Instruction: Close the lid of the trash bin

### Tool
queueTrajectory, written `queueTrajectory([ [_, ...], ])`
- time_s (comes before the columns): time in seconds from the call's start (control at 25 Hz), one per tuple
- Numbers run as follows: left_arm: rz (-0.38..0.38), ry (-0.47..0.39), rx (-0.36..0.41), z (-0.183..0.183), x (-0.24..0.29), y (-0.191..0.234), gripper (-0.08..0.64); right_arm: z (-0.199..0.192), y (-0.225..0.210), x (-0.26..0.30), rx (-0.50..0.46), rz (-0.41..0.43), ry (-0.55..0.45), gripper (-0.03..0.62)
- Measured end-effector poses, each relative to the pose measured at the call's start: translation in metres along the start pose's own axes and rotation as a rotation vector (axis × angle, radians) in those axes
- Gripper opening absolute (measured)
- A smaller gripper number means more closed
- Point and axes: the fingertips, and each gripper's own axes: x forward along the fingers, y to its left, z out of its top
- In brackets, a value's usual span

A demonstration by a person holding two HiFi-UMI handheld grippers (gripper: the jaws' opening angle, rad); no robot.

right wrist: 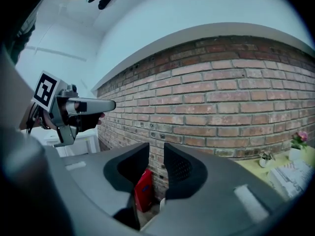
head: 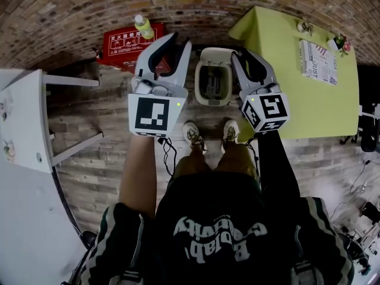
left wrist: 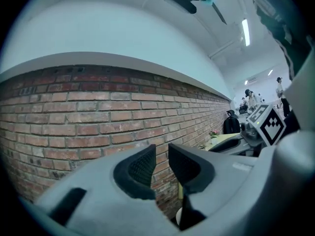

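A cream trash bin point(head: 202, 94) stands on the floor by the brick wall, just ahead of the person's shoes. Its dark inside shows from above, and its lid point(head: 215, 53) stands raised at the far side. My left gripper point(head: 181, 39) hangs left of the bin and above it, its jaws a little apart with nothing between them. My right gripper point(head: 241, 53) hangs over the bin's right edge, open and empty too. In the left gripper view, the left gripper point(left wrist: 162, 154) points at the wall. In the right gripper view, the right gripper point(right wrist: 156, 156) does the same.
A red box point(head: 127, 40) with a bottle point(head: 143, 27) on it lies left of the bin, against the brick wall point(head: 89, 5). A green table point(head: 297, 70) stands close on the bin's right. A white table point(head: 24, 117) fills the left side.
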Motion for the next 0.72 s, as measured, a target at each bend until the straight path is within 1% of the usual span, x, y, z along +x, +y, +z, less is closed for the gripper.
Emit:
queueTrajectory([
  [0.16,-0.002,0.015,-0.034,-0.021,0.024,-0.001,0.087,-0.032,-0.011,0.020,0.032,0.027,0.032,0.107],
  [0.28,-0.001,0.026,-0.016,-0.040,0.048,-0.003,0.087,-0.056,-0.027,0.040,0.056,0.042,0.053,0.107],
  [0.4,0.015,0.065,-0.007,-0.072,0.067,-0.004,0.087,-0.086,-0.036,0.059,0.079,0.069,0.094,0.107],
  [0.52,0.022,0.101,-0.032,-0.100,0.085,-0.004,0.087,-0.111,-0.042,0.075,0.093,0.096,0.125,0.107],
  [0.64,0.045,0.109,-0.070,-0.118,0.099,-0.003,0.087,-0.131,-0.054,0.091,0.118,0.107,0.147,0.107],
  [0.72,0.058,0.121,-0.081,-0.130,0.106,-0.002,0.087,-0.144,-0.060,0.102,0.137,0.115,0.160,0.107],
])
